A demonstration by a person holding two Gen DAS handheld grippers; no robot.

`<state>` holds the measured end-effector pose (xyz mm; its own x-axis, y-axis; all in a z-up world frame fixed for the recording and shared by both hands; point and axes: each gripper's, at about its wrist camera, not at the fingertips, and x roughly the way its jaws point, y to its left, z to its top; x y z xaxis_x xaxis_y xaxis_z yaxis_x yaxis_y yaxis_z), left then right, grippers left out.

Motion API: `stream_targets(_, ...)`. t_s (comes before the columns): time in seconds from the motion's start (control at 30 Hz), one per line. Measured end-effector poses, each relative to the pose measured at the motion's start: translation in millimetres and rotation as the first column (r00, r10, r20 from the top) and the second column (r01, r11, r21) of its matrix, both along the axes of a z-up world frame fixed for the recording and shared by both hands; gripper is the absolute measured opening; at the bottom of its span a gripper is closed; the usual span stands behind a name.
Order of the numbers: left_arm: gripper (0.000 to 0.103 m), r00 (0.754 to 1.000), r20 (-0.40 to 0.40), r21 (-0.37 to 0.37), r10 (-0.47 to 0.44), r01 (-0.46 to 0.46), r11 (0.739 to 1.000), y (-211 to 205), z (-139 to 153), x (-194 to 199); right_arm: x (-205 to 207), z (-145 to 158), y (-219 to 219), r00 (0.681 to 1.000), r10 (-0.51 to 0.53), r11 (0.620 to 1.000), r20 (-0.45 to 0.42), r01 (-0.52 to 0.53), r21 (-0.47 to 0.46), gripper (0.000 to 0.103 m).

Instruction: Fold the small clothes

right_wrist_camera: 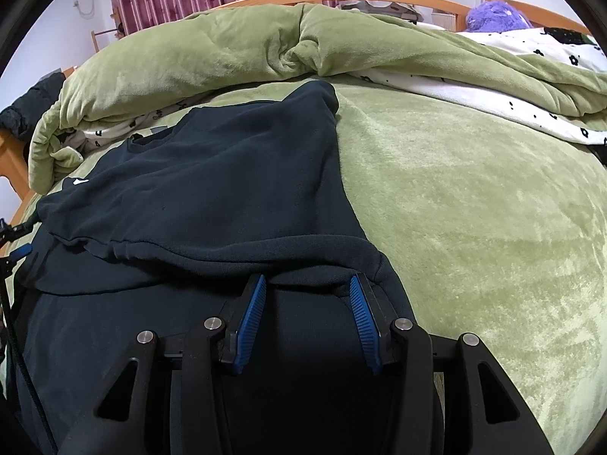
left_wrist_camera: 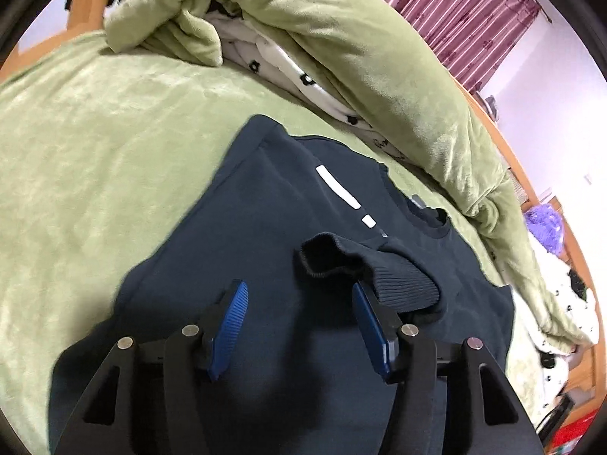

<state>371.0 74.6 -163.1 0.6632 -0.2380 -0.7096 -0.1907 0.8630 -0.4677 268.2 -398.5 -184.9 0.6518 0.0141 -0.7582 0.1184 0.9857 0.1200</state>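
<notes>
Green bedspread (left_wrist_camera: 95, 144) | my left gripper (left_wrist_camera: 299, 295) half-open over sweatshirt (left_wrist_camera: 265, 197), cuff (left_wrist_camera: 334, 258) just ahead | right gripper (right_wrist_camera: 307, 288) parted, fold edge between pads.

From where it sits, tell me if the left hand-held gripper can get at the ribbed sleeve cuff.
Probably yes. The left hand-held gripper stands open just short of the ribbed cuff, which lies folded over the dark sweatshirt, draped against one finger. Nothing lies between them.

Both my wrist cameras look steeply down past my fingers, close over the dark sweatshirt (left_wrist_camera: 288, 227) on the bed (right_wrist_camera: 474, 208), sharing it and the rumpled quilt (left_wrist_camera: 360, 49).
</notes>
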Motion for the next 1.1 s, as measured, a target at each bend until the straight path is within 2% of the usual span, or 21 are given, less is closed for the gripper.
stream_targets(0.17, 0.055, 0.999, 0.035, -0.105, 0.022, -0.019, 0.994, 7.3, 3.6, 7.7, 1.3, -1.3, 0.9, 1.0, 0.005, 1.0, -0.002, -0.005, -0.009, 0.047)
stream_targets(0.3, 0.055, 0.998, 0.057, -0.124, 0.036, -0.029, 0.992, 10.5, 9.0, 6.7, 1.7, -1.8, 1.7, 1.0, 0.007, 1.0, -0.002, -0.007, -0.012, 0.048)
stream_targets(0.47, 0.055, 0.999, 0.034, -0.123, 0.018, -0.014, 0.992, 7.4, 4.9, 4.9, 1.1, -1.3, 2.1, 1.0, 0.007, 1.0, -0.001, -0.007, -0.02, 0.048)
stream_targets(0.63, 0.055, 0.998, 0.056, -0.195, 0.04, -0.029, 0.98, 14.0, 14.5, 5.5, 1.1, -1.4, 2.4, 1.0, 0.008, 1.0, -0.001, -0.008, -0.023, 0.048)
stream_targets(0.83, 0.054, 0.999, 0.052, -0.147, 0.012, -0.004, 0.989, -2.3, 17.9, 18.9, 1.0, -0.9, 4.2, 1.0, 0.01, 0.999, -0.001, -0.01, -0.036, 0.049)
stream_targets(0.97, 0.055, 0.996, 0.086, -0.21, 0.04, -0.021, 0.977, 3.0, 22.5, 19.0, 1.3, -1.2, 3.0, 1.0, 0.009, 1.0, 0.0, -0.009, -0.026, 0.049)
stream_targets(1.1, 0.055, 0.996, 0.084, -0.198, 0.037, -0.02, 0.98, 3.0, 24.2, 17.4, 1.2, -1.7, 5.0, 1.0, 0.011, 0.999, 0.0, -0.011, -0.032, 0.05)
